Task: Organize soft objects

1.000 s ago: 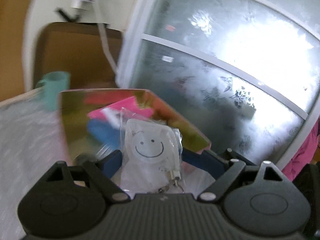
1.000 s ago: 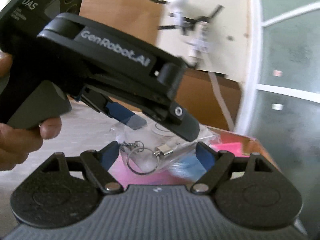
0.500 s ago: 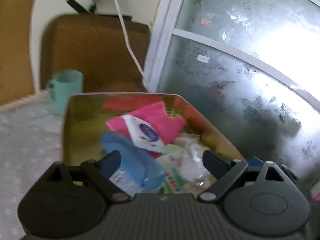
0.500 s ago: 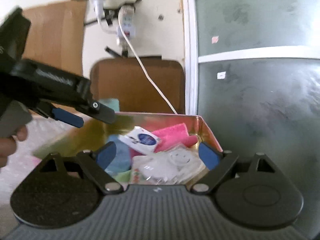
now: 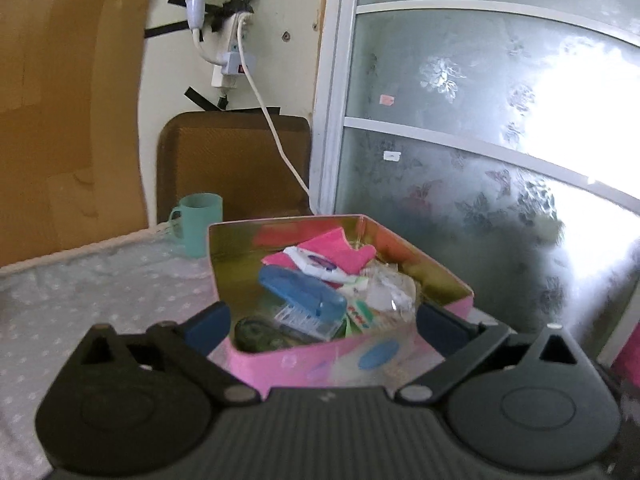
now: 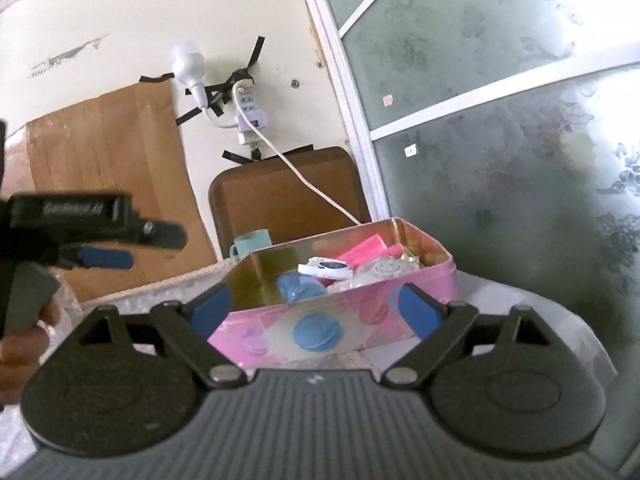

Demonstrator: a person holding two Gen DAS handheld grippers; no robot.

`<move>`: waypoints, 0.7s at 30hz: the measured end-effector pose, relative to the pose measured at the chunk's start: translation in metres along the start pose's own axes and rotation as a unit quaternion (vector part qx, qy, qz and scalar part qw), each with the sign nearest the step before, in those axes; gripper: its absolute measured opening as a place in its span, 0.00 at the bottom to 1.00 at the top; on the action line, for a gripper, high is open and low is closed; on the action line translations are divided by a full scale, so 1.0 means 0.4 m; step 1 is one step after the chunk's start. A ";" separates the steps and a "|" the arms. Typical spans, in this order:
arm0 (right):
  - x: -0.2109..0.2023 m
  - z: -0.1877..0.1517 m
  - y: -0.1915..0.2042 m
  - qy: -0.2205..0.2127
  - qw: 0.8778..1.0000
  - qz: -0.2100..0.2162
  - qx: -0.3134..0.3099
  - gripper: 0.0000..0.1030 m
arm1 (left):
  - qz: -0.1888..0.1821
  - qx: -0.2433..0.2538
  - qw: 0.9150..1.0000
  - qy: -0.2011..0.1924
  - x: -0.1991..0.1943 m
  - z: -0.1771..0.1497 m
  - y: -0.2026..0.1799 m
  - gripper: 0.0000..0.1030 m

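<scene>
A pink tin (image 5: 320, 360) with a gold inside stands open on the dotted cloth. In it lie a pink cloth (image 5: 336, 248), a white packet (image 5: 320, 266), a blue case (image 5: 300, 290) and a clear smiley-face keychain bag (image 6: 384, 268). My left gripper (image 5: 324, 322) hangs just in front of the tin's near corner; its jaws are opening and grip nothing. My right gripper (image 6: 314, 308) faces the tin's (image 6: 264, 328) long side, jaws also opening, with nothing held. In the right wrist view the left gripper (image 6: 104, 258) shows at the left, held by a hand.
A teal mug (image 5: 200, 224) stands behind the tin on the dotted cloth (image 5: 80, 292). A brown board (image 5: 232, 160) leans on the wall under a taped power strip (image 5: 232, 64) with a white cable. Frosted glass doors (image 5: 480, 160) close off the right; cardboard (image 5: 60, 100) covers the left wall.
A second ago my left gripper held the smiley keychain bag over the tin. The bag now lies in the tin, both grippers have drawn back, and their jaws stand wider.
</scene>
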State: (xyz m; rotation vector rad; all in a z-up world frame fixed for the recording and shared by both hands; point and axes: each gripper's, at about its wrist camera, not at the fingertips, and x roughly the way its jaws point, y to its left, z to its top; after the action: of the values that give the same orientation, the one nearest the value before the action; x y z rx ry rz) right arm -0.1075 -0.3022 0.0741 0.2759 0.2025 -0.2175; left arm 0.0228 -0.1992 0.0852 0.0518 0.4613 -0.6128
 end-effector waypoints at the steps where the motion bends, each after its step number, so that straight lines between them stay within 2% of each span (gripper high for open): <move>1: -0.008 0.002 0.004 -0.001 1.000 0.000 0.007 1.00 | 0.003 0.004 1.000 0.000 -0.018 -0.006 -0.003 1.00; 6: -0.014 0.000 0.009 0.049 0.998 0.013 0.041 1.00 | 0.009 0.001 1.000 0.000 -0.092 -0.042 -0.003 1.00; 10: -0.022 -0.012 0.020 0.072 0.996 0.023 0.040 1.00 | 0.034 -0.008 0.999 0.004 -0.136 -0.082 0.005 1.00; 14: -0.037 -0.014 0.041 0.066 0.997 0.024 0.027 1.00 | 0.055 -0.021 0.998 0.009 -0.160 -0.111 0.018 1.00; 21: -0.059 -0.018 0.045 0.057 0.998 0.012 0.030 1.00 | 0.058 -0.036 0.997 0.022 -0.184 -0.128 0.023 1.00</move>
State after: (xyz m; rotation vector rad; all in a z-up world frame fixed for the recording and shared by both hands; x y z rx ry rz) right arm -0.1271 -0.2787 0.0769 0.3508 0.3062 -0.1843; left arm -0.0458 -0.1423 0.0703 0.0237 0.5188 -0.4817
